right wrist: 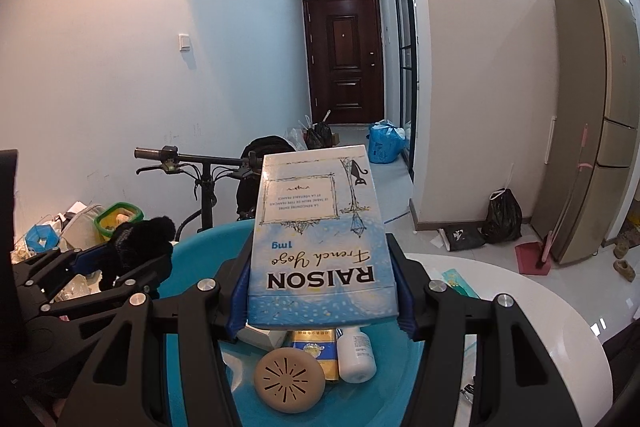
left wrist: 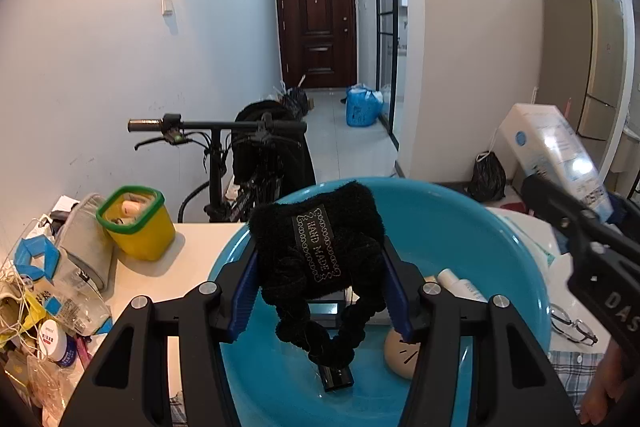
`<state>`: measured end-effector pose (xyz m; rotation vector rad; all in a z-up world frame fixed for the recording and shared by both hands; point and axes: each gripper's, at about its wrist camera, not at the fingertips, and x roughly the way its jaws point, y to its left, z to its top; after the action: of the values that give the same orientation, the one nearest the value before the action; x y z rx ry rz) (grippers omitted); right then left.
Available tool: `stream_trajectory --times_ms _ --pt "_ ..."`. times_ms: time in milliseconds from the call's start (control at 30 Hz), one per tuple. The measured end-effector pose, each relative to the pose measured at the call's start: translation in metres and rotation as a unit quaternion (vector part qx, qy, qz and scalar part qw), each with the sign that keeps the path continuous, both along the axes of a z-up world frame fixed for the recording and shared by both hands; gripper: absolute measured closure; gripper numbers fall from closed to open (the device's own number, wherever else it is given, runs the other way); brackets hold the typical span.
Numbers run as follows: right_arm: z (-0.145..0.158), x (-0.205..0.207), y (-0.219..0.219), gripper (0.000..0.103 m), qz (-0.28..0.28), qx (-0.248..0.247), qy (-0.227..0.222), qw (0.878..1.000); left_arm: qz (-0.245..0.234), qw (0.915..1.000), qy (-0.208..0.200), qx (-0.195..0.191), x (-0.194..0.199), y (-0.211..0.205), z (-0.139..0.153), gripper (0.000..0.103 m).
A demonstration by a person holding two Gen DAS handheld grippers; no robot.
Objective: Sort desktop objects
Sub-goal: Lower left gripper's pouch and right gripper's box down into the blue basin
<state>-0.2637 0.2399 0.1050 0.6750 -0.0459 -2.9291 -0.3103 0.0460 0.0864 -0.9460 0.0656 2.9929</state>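
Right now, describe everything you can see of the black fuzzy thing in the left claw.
The black fuzzy hair tie is a soft, plush-looking fabric bundle with a dark sewn label reading HAND MADE inside a pale ornamental border. A twisted loop of the same material hangs from its underside. The left claw is shut on it, blue pads pressing both sides, holding it in the air above the blue basin. Apart from the pads, nothing is seen touching it. The right wrist view shows it as a dark tuft left of the basin's near side.

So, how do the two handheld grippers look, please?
Both the left gripper and the right gripper are matte black angular frames with silver round bolts and ribbed blue pads. In the left view the right gripper's side bears white letters "DAS".
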Motion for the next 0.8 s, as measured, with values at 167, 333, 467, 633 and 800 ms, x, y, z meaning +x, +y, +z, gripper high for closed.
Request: stream_trajectory --times_ms 167,333,467,633,800 --pt "-0.007 -0.01 -0.004 0.047 0.001 0.006 -0.021 1.0 -0.001 0.9995 -0.03 0.008 -0.013 -0.006 -0.014 0.046" --pt "-0.026 -0.029 -0.001 0.047 0.007 -0.004 -0.074 0.997 -0.003 0.9982 -0.057 0.018 -0.027 -0.013 -0.025 0.046" --pt "-0.042 -0.044 0.004 0.047 0.01 -0.017 -0.119 0.993 -0.003 0.9961 -0.084 0.028 -0.037 -0.019 -0.036 0.046" --pt "-0.064 -0.056 0.004 0.047 0.016 -0.004 -0.169 0.985 -0.006 0.9938 -0.107 0.03 -0.046 -0.022 -0.048 0.046" --pt "-0.078 -0.061 0.004 0.047 0.018 0.008 -0.194 0.981 -0.011 0.99 -0.135 0.038 -0.054 -0.023 -0.061 0.046"
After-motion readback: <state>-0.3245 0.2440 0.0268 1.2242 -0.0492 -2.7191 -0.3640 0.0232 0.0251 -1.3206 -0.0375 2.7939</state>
